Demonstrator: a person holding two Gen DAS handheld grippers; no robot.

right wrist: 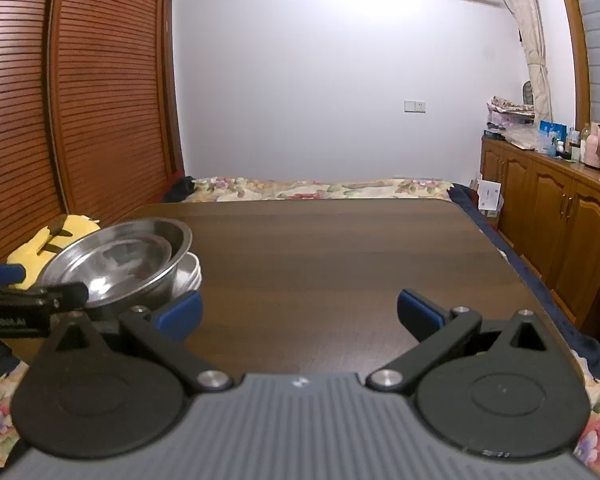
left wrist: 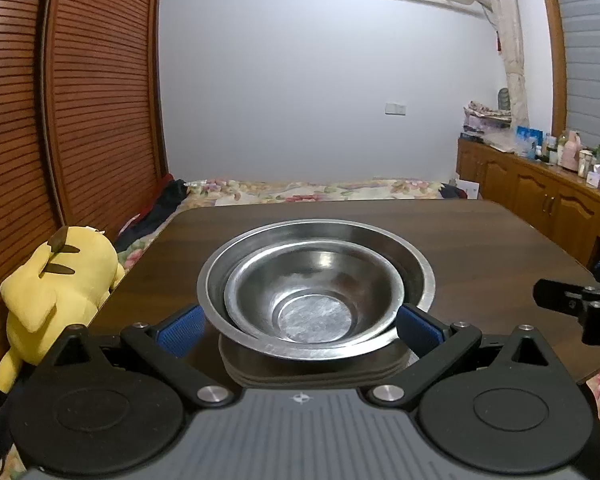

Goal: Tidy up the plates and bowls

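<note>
- Two steel bowls, small bowl [left wrist: 312, 296] nested in large bowl [left wrist: 316, 280], sit atop stacked plates [left wrist: 316, 372] by the counter's [right wrist: 340, 248] left edge.
- Your left tongs [left wrist: 300, 326] gape wide around that stack, not gripping.
- Your right tongs [right wrist: 300, 312] spread wide, holding nothing.

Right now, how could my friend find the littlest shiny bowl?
Look at the dark brown wooden table in front of the flowery bed. On its left part, a stack of steel dishes sits on flat plates. The small round steel bowl nests inside the wider steel bowl, topmost and narrowest.
</note>
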